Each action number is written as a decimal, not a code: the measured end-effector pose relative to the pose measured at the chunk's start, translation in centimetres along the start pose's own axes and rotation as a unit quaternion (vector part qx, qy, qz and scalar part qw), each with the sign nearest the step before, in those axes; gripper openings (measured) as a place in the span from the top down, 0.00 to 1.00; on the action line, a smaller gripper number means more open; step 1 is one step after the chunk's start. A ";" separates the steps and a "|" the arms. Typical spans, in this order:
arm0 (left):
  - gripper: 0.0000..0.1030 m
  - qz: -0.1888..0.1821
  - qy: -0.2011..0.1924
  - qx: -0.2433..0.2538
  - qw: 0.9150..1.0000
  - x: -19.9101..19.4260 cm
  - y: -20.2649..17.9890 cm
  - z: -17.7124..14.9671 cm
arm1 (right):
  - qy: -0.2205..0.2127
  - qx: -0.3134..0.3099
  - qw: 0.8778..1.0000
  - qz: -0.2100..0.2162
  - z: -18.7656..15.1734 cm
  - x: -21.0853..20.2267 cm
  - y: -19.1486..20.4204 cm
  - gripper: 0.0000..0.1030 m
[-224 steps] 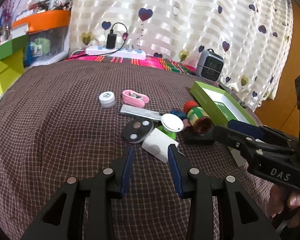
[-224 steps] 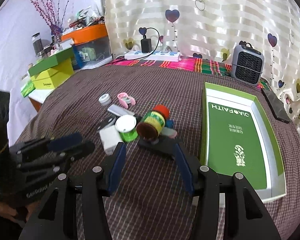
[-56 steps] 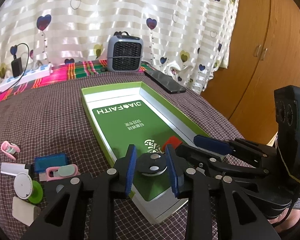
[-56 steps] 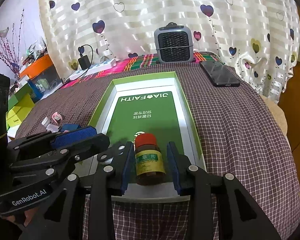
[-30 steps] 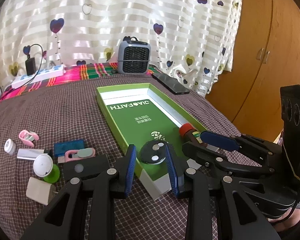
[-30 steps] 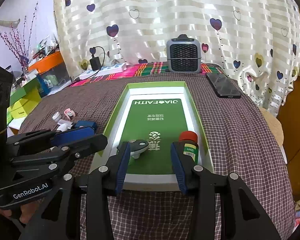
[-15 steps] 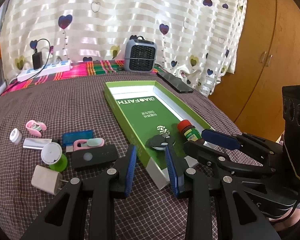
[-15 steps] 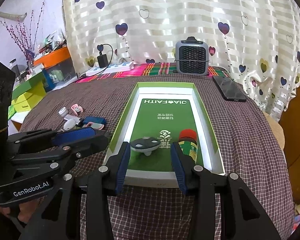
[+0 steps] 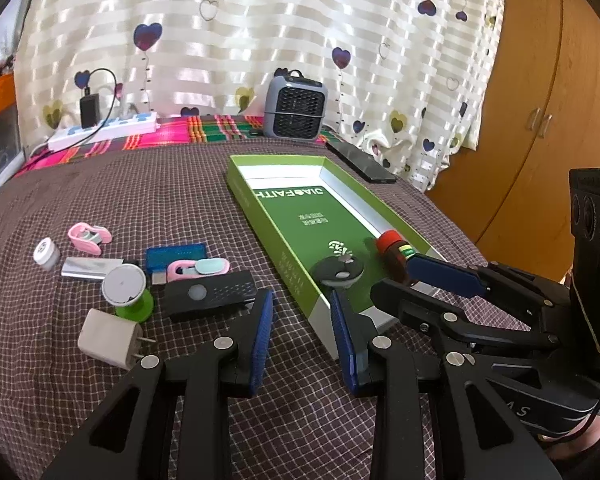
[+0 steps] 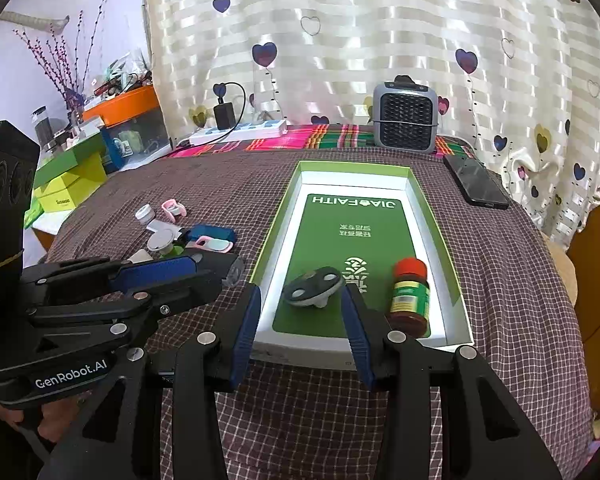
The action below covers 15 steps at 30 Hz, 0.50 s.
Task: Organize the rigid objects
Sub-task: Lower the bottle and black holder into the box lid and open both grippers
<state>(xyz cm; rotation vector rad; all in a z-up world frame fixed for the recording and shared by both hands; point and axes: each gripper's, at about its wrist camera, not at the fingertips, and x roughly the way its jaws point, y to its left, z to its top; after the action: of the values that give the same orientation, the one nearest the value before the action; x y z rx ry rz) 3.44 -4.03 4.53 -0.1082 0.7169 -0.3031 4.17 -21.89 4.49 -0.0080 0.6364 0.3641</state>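
Observation:
A green box lid (image 9: 268, 196) (image 10: 432, 216) lies open on the checked cloth. Inside its near end lie a dark round disc (image 9: 337, 269) (image 10: 313, 287) and a red-capped brown bottle (image 9: 393, 249) (image 10: 409, 295). My left gripper (image 9: 302, 338) is open and empty, just in front of the lid's near corner. My right gripper (image 10: 298, 332) is open and empty, at the lid's near edge. To the left lie a black remote (image 9: 210, 291), a white charger (image 9: 109, 338), a white-and-green spool (image 9: 126, 286), a blue case (image 9: 176, 255), pink clips (image 9: 89, 236) and a small white jar (image 9: 46, 253).
A grey mini heater (image 10: 405, 116) and a white power strip (image 10: 240, 130) stand at the back. A black phone (image 10: 476, 186) lies right of the lid. Yellow-green boxes (image 10: 66, 184) and an orange-lidded bin (image 10: 128, 120) stand at far left. A wooden wardrobe (image 9: 548, 100) is at right.
Both grippers let go of the disc and the bottle inside the lid, then drew back toward me; both objects now rest in the lid.

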 end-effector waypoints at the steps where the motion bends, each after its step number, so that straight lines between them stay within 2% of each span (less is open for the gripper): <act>1: 0.72 0.001 0.000 0.000 1.000 0.0 0.1 0.0 | 0.000 -0.001 1.000 0.001 0.0 0.0 0.1 0.58; 15: 0.72 0.009 0.001 -0.008 1.000 -0.8 1.0 -0.8 | 0.001 -0.014 1.000 0.013 -0.2 -0.1 1.4 0.58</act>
<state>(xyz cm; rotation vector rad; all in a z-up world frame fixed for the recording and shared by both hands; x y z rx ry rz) 2.54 -2.83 4.25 -0.1174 0.7228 -0.2804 3.52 -20.64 4.51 -0.0263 0.6348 0.3986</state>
